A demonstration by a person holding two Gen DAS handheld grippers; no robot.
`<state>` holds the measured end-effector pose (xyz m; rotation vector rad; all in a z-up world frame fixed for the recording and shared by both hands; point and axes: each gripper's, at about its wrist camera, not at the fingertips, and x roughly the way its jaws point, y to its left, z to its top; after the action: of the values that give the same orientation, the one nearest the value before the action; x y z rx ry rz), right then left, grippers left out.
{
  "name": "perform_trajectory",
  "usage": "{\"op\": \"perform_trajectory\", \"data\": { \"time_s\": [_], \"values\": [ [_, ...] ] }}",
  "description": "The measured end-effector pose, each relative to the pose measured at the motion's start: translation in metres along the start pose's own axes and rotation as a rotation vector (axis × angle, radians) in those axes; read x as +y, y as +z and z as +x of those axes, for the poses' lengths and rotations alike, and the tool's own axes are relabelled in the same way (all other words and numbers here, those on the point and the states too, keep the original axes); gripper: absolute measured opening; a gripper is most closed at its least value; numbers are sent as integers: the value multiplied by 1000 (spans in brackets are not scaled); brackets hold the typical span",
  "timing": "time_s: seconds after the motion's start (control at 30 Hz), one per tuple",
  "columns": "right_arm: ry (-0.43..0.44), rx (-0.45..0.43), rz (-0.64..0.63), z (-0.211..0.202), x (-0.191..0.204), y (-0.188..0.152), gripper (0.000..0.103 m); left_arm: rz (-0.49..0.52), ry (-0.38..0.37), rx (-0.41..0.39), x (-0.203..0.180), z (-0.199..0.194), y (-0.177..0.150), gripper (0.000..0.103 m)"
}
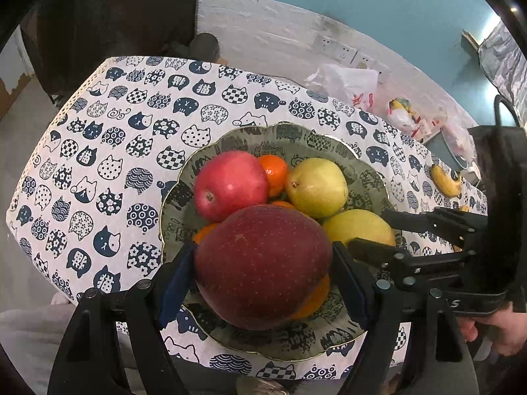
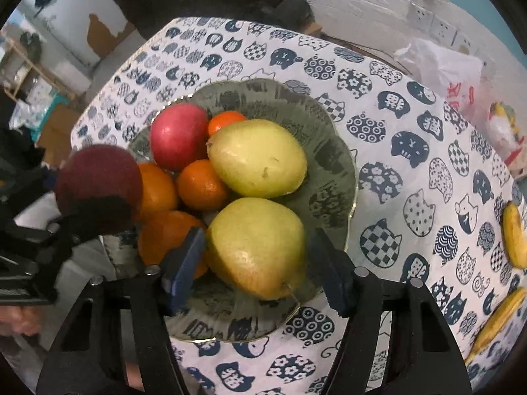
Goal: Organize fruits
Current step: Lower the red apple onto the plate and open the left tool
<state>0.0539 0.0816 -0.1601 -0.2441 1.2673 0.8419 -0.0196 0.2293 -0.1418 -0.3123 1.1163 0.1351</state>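
Note:
A green patterned plate (image 1: pixel 171 197) (image 2: pixel 346 164) holds a red apple (image 1: pixel 230 184) (image 2: pixel 179 135), several oranges (image 2: pixel 202 184) and two yellow-green pears. My left gripper (image 1: pixel 263 263) is shut on a dark red apple (image 1: pixel 260 263) (image 2: pixel 98 177), which hangs just above the plate's near side. My right gripper (image 2: pixel 257 256) straddles the nearer pear (image 2: pixel 257 247) (image 1: pixel 355 227), which lies in the plate. Its left pad is at the pear's skin and a thin gap shows at its right pad. The other pear (image 2: pixel 257 158) (image 1: pixel 316 187) lies behind it.
The plate sits near the front edge of a table under a cat-print cloth (image 1: pixel 98 151). Bananas (image 2: pixel 513 237) (image 1: pixel 444 179) lie to the right. Plastic bags (image 1: pixel 346 82) (image 2: pixel 441 62) crowd the far right by the wall. A hand (image 1: pixel 494 329) holds the right gripper.

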Motion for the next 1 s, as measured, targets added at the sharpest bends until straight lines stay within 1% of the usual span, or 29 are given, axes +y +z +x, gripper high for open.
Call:
{"op": "perform_trajectory", "data": {
  "time_s": [0.17,0.3,0.37,0.43,0.5,0.6,0.63,0.7,0.73,0.8,0.87,1.0],
  "values": [
    [17,6,17,-2,-3,-1,68,-10,-1,9,0,3,2,81],
    [12,-7,15,-10,-4,-3,68,-18,-9,18,-2,8,5,81],
    [15,-15,18,-13,-5,-4,68,-16,-1,22,-5,10,7,81],
    [4,-19,17,-16,-6,-4,68,-11,-2,16,-8,10,8,81],
    [-10,-16,7,-16,-6,-6,68,-15,-18,16,-10,9,9,81],
    [-23,-20,-12,-16,-5,-7,68,-14,-7,20,-12,9,9,81],
    [-26,-20,-15,-16,-5,-7,69,-15,-5,23,-12,9,9,81],
    [-39,-21,-19,-16,-6,-8,74,-20,-7,27,-10,9,8,81],
    [-47,-7,-13,-14,-9,-8,76,-22,-5,29,-10,9,7,81],
    [-8,8,36,-9,-18,-10,77,-22,-2,38,-8,11,6,81],
    [21,2,66,-8,-24,-11,77,-27,-1,44,-7,11,5,81],
    [-7,-8,35,-11,-20,-10,77,-25,-5,47,-10,10,5,81]
  ]
}}
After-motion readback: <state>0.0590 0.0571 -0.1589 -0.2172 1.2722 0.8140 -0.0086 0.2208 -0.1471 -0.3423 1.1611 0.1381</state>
